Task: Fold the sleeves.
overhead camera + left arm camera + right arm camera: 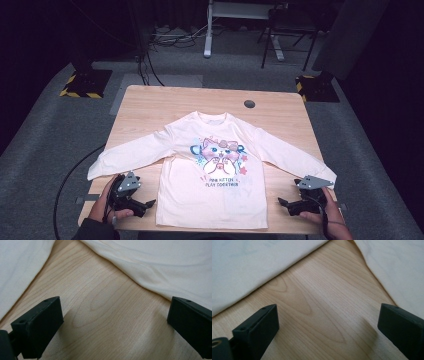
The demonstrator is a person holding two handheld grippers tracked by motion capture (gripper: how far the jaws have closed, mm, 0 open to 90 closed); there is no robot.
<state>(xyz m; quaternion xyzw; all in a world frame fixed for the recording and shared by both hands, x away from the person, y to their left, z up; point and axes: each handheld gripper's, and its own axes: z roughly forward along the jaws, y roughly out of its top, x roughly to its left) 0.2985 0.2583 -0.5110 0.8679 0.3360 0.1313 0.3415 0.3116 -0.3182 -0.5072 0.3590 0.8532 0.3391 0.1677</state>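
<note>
While both grippers' jaws gape empty, the shirt (215, 165) lies flat between them.

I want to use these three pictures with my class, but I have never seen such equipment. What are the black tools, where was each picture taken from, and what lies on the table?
A person holds a hand tool with two black fingers in each hand: the left gripper and the right gripper. The high view looks down on the wooden table. The other two come from cameras riding on each tool, looking along its fingers. A pale pink long-sleeved shirt with a cat print lies flat, sleeves spread. Both tools are open beside it, holding nothing.
</note>
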